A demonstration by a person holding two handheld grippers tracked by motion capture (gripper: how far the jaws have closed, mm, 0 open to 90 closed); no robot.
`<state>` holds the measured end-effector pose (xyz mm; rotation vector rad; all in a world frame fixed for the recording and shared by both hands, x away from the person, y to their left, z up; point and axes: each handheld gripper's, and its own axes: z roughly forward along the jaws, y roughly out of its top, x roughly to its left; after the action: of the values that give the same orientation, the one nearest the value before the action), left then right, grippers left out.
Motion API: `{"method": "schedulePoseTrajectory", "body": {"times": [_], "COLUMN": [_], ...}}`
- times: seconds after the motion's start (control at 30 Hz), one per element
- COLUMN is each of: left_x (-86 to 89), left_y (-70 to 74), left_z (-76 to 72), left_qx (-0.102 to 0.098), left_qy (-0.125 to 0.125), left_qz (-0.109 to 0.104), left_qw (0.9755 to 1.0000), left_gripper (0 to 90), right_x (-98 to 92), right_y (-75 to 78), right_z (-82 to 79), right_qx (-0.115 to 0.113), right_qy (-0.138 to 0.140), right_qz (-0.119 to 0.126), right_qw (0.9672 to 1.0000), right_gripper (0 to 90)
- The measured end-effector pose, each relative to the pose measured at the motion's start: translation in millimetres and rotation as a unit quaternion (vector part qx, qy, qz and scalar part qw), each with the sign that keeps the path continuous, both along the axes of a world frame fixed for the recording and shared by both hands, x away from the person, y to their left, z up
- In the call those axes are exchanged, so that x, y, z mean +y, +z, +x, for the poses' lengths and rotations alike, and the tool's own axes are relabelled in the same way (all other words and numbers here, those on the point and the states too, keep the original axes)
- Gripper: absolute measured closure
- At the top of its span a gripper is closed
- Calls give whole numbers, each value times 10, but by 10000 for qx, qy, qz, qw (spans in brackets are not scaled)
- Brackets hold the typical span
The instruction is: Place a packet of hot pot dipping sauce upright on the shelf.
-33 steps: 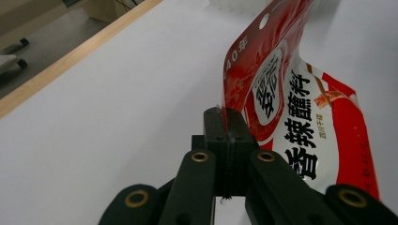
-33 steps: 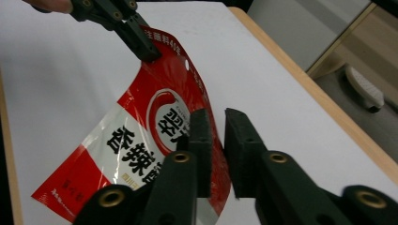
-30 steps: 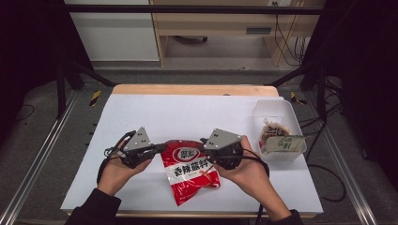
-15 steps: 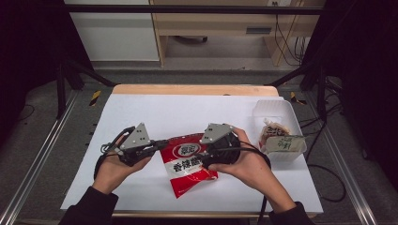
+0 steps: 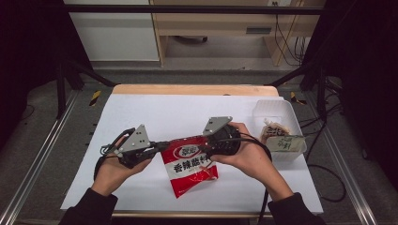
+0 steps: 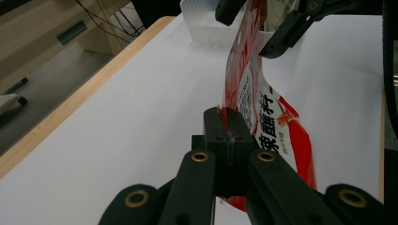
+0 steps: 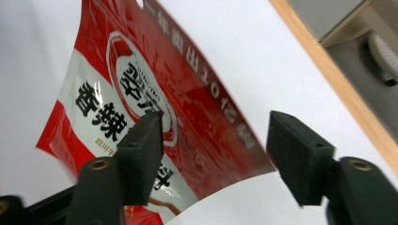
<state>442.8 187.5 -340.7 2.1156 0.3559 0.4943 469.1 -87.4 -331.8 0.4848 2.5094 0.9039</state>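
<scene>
A red snack packet (image 5: 190,164) with white label and black characters hangs by its top edge a little above the white table; its lower end rests on the sheet. My left gripper (image 5: 162,146) is shut on the packet's top left corner; in the left gripper view the jaws (image 6: 226,124) pinch the red edge of the packet (image 6: 263,108). My right gripper (image 5: 204,149) is at the top right corner. Its jaws (image 7: 216,136) have just been closing, and the packet (image 7: 141,79) passes between them without the pads pressing on it.
A clear plastic container (image 5: 281,112) with several small snack packs stands at the table's right side, close behind the right hand. The wooden far edge (image 5: 192,89) bounds the white sheet. Cables trail from both grippers toward the front edge.
The packet's top edge has come up off the table, held at its left corner. The right gripper has shifted left along the top edge, and its jaws stand apart around it.
</scene>
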Motion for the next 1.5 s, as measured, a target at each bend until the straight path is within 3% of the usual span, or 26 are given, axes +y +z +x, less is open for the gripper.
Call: {"method": "schedulePoseTrajectory", "body": {"times": [0.17,0.23,0.6,0.67,0.7,0.73,0.83,0.97,1.07,1.13,1.23,1.33,1.43,1.5], "left_x": [-2,-3,39,75,100,123,228,430,580,662,741,782,799,777], "left_y": [-4,-3,-19,-36,-49,-60,-139,-384,-637,-750,-831,-874,-972,-1035], "left_z": [2,-2,5,19,26,34,40,-51,-87,-95,-102,-116,-113,-108], "left_qx": [-26,-36,43,99,136,171,311,411,512,567,637,609,598,625], "left_qy": [-39,-50,-71,-46,68,139,295,440,712,891,1098,1182,1365,1472], "left_qz": [-59,-72,-241,-331,-409,-464,-575,-546,-370,-363,-338,-334,-468,-372], "left_qw": [10000,10000,9997,9994,9990,9987,9974,9967,9955,9937,9913,9906,9877,9864], "left_gripper": [900,900,900,878,824,676,521,470,403,385,354,306,241,222], "right_x": [11,21,16,20,21,21,7,-17,-34,-35,-20,15,52,74], "right_y": [-52,-71,-77,-78,-77,-72,-64,-41,-21,-16,14,49,79,101], "right_z": [-12,-29,-100,-115,-120,-129,-136,-165,-214,-215,-230,-247,-245,-240], "right_qx": [225,310,285,242,234,212,188,152,112,112,114,58,27,32], "right_qy": [177,225,429,454,481,458,480,457,448,445,448,461,503,530], "right_qz": [-19,-8,-54,-69,-56,-64,-71,-3,50,55,71,63,92,86], "right_qw": [9996,9993,9987,9987,9986,9987,9986,9988,9989,9989,9989,9989,9987,9986], "right_gripper": [505,590,890,894,894,894,895,895,895,895,895,895,895,895]}}
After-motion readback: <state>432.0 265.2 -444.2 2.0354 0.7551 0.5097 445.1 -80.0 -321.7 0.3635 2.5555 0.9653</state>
